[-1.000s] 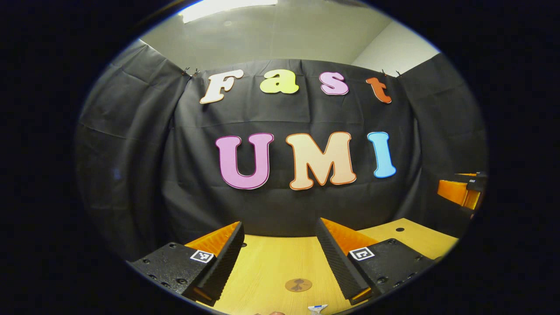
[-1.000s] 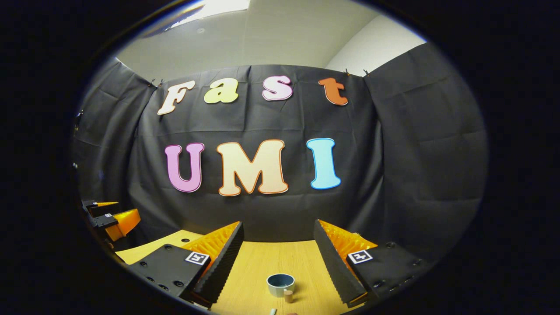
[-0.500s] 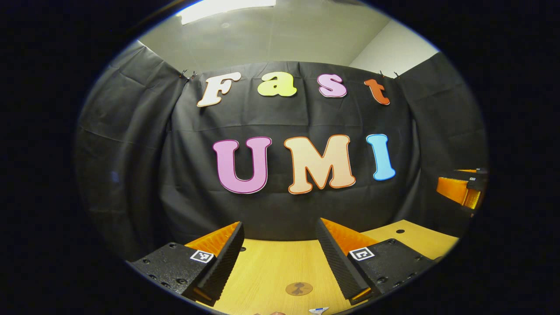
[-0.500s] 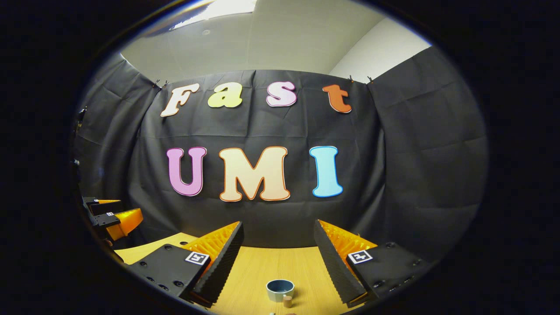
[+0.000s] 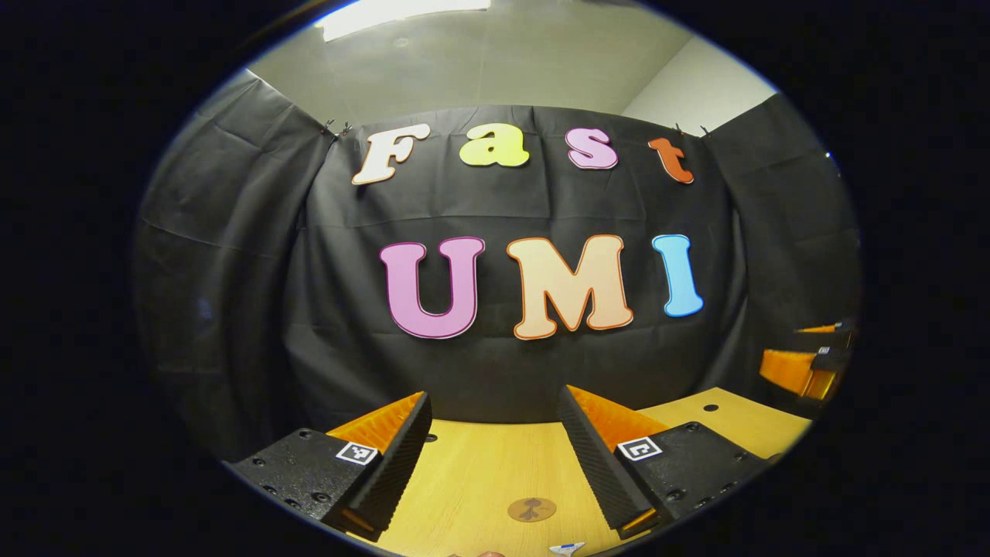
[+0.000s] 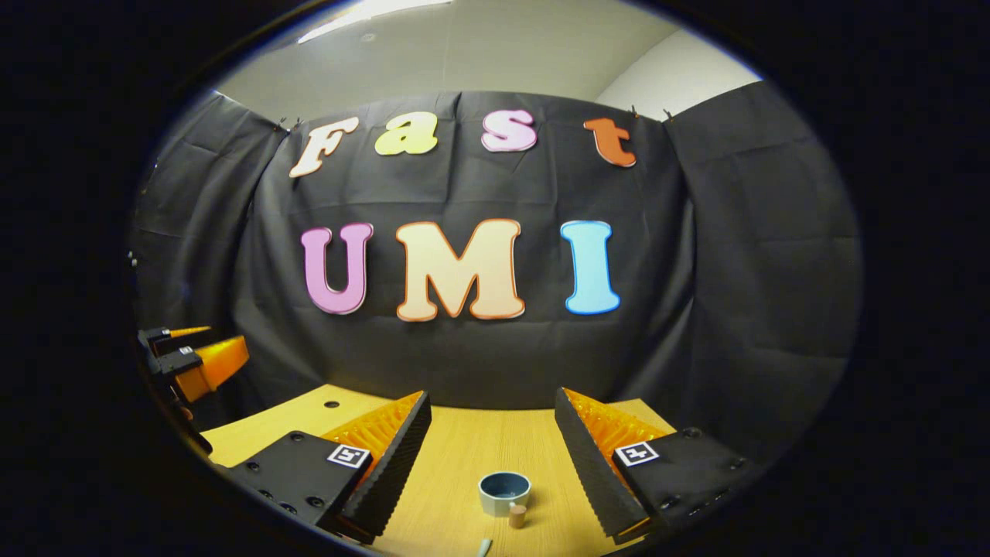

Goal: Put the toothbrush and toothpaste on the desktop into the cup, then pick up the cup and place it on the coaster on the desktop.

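In the right gripper view a grey-blue cup stands upright on the wooden desktop, ahead of my right gripper, which is open and empty. A small brown stub stands just in front of the cup, and a pale tip of something shows at the bottom edge. In the left gripper view a round brown coaster lies flat on the desktop ahead of my left gripper, open and empty. A white and blue tip peeks in at the bottom edge.
The black cloth wall rises right behind the desktop's far edge. The left gripper hangs above the desk at the left of the right gripper view; the right gripper sits at the right of the left gripper view. Small holes dot the desktop.
The right gripper view has tilted down, so the cup sits a little higher and more of the desktop shows. In the left gripper view the other gripper has dropped lower.
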The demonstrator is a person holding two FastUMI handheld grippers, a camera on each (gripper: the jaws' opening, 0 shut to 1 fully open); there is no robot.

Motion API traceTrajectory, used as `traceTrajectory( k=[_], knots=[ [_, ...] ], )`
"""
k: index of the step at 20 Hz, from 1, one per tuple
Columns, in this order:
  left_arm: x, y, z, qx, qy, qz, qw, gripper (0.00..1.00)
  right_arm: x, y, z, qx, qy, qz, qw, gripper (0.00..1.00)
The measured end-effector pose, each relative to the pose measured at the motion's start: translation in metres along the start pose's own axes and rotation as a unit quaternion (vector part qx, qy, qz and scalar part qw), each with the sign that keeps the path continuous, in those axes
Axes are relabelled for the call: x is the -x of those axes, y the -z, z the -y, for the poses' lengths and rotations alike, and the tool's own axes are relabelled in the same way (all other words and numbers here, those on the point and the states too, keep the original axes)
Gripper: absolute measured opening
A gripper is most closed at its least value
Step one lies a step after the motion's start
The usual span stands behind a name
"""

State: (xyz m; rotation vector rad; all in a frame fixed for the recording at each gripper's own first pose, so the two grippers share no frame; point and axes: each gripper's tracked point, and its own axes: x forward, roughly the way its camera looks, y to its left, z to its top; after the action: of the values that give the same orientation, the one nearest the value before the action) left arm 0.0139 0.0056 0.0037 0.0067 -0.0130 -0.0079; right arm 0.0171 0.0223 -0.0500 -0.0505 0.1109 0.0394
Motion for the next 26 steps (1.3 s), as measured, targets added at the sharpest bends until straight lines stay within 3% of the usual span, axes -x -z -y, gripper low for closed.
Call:
traceTrajectory(
  k=[7,14,20,26],
  knots=[
    [0.005,0.006,-0.01,-0.001,-0.01,-0.006,1.0,0.99,0.0,0.096,0.002,0.021,0.005,-0.121,0.992,0.99],
    [0.006,0.012,-0.02,-0.001,-0.019,-0.013,1.0,0.96,0.003,0.18,-0.001,0.052,-0.001,-0.234,0.971,0.99],
    [0.005,0.018,-0.03,-0.009,-0.032,-0.025,0.999,0.99,0.011,0.245,0.016,0.075,0.01,-0.33,0.941,0.99],
    [0.007,0.024,-0.036,-0.012,-0.043,-0.034,0.998,0.96,0.034,0.308,0.016,0.046,0.003,-0.454,0.89,1.0]
  ],
)
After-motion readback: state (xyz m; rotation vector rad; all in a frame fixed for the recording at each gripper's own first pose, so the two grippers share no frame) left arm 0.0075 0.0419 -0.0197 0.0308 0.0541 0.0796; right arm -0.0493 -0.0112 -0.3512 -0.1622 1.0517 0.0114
